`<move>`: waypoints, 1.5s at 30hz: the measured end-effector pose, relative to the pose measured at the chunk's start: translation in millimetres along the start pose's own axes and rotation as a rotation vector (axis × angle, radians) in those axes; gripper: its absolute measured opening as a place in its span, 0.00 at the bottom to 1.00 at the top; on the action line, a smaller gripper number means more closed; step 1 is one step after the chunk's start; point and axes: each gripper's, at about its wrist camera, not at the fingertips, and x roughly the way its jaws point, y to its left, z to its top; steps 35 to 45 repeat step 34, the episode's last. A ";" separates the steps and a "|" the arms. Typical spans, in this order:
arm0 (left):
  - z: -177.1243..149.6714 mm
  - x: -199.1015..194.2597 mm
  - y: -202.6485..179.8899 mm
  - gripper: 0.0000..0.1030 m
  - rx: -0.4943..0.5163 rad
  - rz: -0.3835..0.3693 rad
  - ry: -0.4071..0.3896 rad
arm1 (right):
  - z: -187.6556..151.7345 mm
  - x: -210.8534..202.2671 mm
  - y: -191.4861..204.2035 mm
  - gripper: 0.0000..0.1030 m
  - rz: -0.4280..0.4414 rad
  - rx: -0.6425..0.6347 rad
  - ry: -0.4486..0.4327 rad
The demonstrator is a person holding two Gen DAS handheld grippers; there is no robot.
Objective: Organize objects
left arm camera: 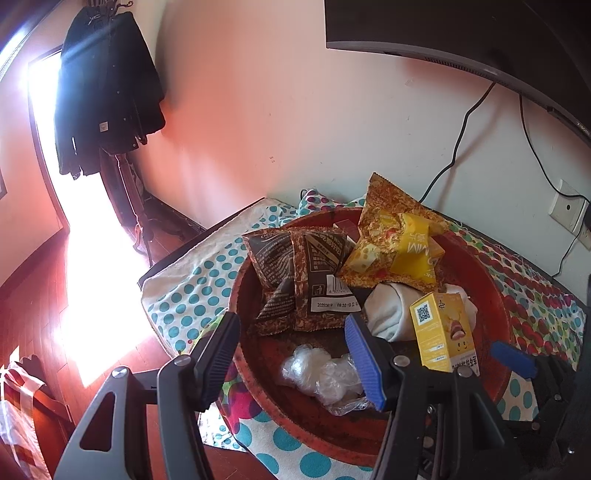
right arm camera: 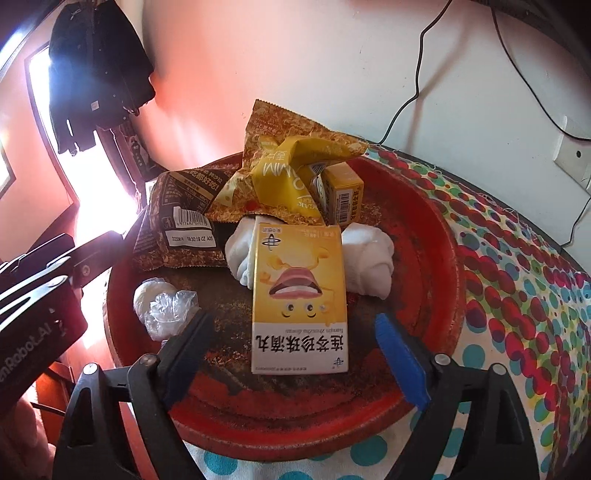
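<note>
A round red tray [right arm camera: 436, 258] on a polka-dot cloth [right arm camera: 517, 277] holds a brown snack packet [right arm camera: 181, 229], a yellow-gold packet [right arm camera: 284, 173], a white rolled cloth [right arm camera: 369, 258], a small yellow box [right arm camera: 343, 195] and crumpled clear plastic [right arm camera: 166, 310]. A bigger yellow box with a cartoon face [right arm camera: 299, 295] leans on the white cloth. My right gripper [right arm camera: 293, 350] stands open around it, both pads clear of its sides. My left gripper [left arm camera: 291, 360] is open over the tray's [left arm camera: 495, 295] left rim, with the plastic [left arm camera: 321, 373] below its gap and untouched.
A dark screen [left arm camera: 443, 29] hangs on the wall above the table, with cables running down to a wall socket [left arm camera: 569, 210]. A black coat [left arm camera: 107, 85] hangs at the far left by a bright doorway. Wooden floor and a striped plastic bag [left arm camera: 18, 406] lie left of the table.
</note>
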 end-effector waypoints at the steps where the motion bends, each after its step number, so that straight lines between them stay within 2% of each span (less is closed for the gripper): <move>1: 0.7 -1.5 0.1 0.59 0.002 -0.007 0.004 | -0.1 -5.6 -1.0 0.92 -0.004 -0.001 -0.006; 6: 5.5 -13.1 4.0 0.59 -0.010 -0.030 0.020 | -3.3 -36.2 -4.5 0.97 -0.063 -0.007 -0.014; 10: 7.3 -21.8 0.3 0.59 0.051 -0.075 0.072 | -12.3 -54.7 -7.4 0.98 -0.132 -0.005 0.020; 13: 5.8 -28.5 -3.2 0.59 0.088 -0.057 0.085 | -17.3 -64.3 -5.8 0.99 -0.186 -0.006 0.028; 20: 3.3 -30.4 -8.6 0.59 0.112 -0.063 0.134 | -24.6 -70.7 3.8 0.99 -0.188 -0.022 0.070; 24: 1.0 -31.1 -16.1 0.64 0.137 -0.108 0.155 | -28.3 -69.0 6.1 0.99 -0.167 -0.020 0.090; 28: -0.2 -39.3 -21.1 0.64 0.149 -0.152 0.118 | -29.7 -66.8 6.8 0.99 -0.163 -0.025 0.104; 32: 0.0 -39.9 -25.9 0.64 0.179 -0.150 0.112 | -29.8 -67.1 7.2 0.99 -0.165 -0.025 0.106; 45: -0.6 -40.0 -26.3 0.64 0.179 -0.149 0.110 | -29.5 -67.9 6.1 0.99 -0.167 -0.024 0.104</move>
